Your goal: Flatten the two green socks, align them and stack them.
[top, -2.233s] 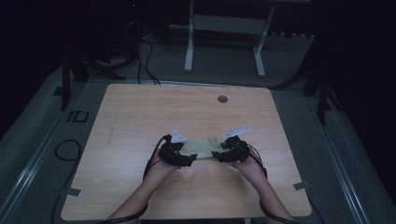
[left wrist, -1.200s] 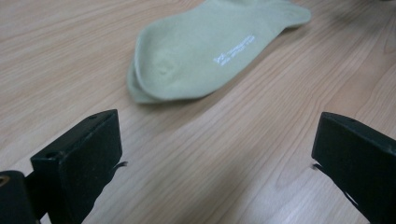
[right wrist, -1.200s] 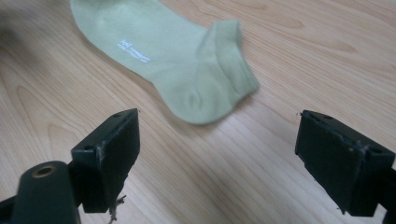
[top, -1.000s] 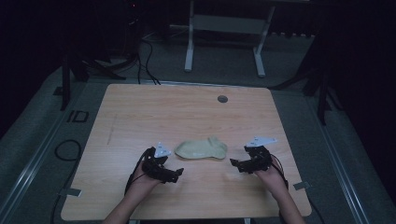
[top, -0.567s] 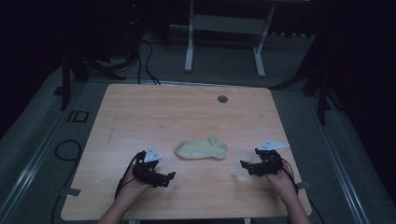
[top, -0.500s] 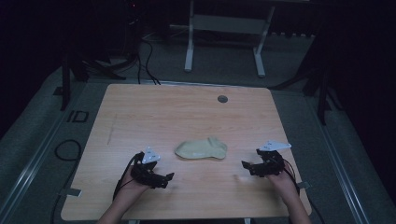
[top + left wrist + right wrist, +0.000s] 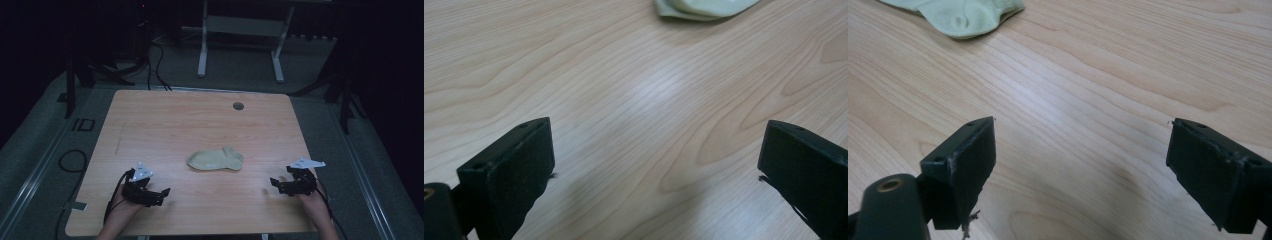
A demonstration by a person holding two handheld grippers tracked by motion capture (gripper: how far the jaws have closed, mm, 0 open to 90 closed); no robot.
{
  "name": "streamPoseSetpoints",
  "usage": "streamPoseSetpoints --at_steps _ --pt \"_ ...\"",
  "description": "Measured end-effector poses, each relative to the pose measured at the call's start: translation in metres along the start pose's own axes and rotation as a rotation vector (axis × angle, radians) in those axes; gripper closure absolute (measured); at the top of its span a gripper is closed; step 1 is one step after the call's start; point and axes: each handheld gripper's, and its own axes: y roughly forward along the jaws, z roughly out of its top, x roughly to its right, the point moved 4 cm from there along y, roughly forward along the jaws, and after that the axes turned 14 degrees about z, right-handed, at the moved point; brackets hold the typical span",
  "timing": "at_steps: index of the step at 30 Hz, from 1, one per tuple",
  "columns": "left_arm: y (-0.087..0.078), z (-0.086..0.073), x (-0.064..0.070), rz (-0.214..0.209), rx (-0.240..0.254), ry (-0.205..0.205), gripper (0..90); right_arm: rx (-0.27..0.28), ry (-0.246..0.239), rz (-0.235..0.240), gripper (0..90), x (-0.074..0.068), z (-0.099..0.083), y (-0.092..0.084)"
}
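The sock point(image 7: 216, 160) is lying flat near the middle of the table point(image 7: 165, 120), folded over on itself, its long axis running left to right in the high view. The left gripper point(image 7: 162, 192) is resting low at the near left part of the table, well apart from the sock, which is lying ahead of it and to its right. The right gripper point(image 7: 272, 183) is sitting at the near right part of the table, also well apart from the sock, which is lying ahead of it and to its left. The sock is thus lying between the two grippers and slightly farther from the person than either. In the left gripper view, the jaws are standing wide apart with bare wood between them, and the sock point(image 7: 704, 7) is showing at the top edge, beyond the fingers point(image 7: 509, 175). In the right gripper view, the jaws are likewise spread wide over bare wood, and the sock point(image 7: 960, 15) is lying at the upper left, clear of the fingers point(image 7: 960, 170). Neither gripper is touching or holding anything. A dark round hole point(image 7: 238, 106) is showing at the far side of the table.
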Motion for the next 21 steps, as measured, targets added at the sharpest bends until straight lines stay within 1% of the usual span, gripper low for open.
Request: streamPoseSetpoints --at_steps 1,4,8,10,13,15,16,21 --pt "-0.001 -0.001 -0.003 0.006 -0.002 -0.008 1.8 0.009 0.003 -0.011 12.7 0.001 -0.002 -0.002" --pt "-0.004 -0.006 -0.01 0.021 0.001 -0.018 1.8 0.016 0.02 -0.021 12.7 0.003 -0.007 -0.009" --pt "-0.007 -0.012 -0.017 0.047 -0.001 -0.022 1.9 0.04 0.04 -0.017 12.8 0.004 -0.013 -0.017" --pt "-0.009 -0.015 -0.021 0.045 -0.003 -0.041 1.8 0.04 0.053 -0.017 12.8 0.004 -0.016 -0.021" --pt "-0.012 -0.02 -0.026 0.058 0.002 -0.056 1.9 0.043 0.061 -0.025 12.8 0.003 -0.019 -0.025" --pt "-0.016 -0.023 -0.031 0.07 0.005 -0.069 1.8 0.054 0.071 -0.038 12.8 0.002 -0.023 -0.029" --pt "-0.017 -0.024 -0.033 0.071 0.008 -0.08 1.9 0.063 0.074 -0.049 12.8 0.002 -0.025 -0.03" --pt "-0.025 -0.032 -0.047 0.102 0.017 -0.115 1.9 0.117 0.109 -0.09 12.9 0.005 -0.033 -0.04"
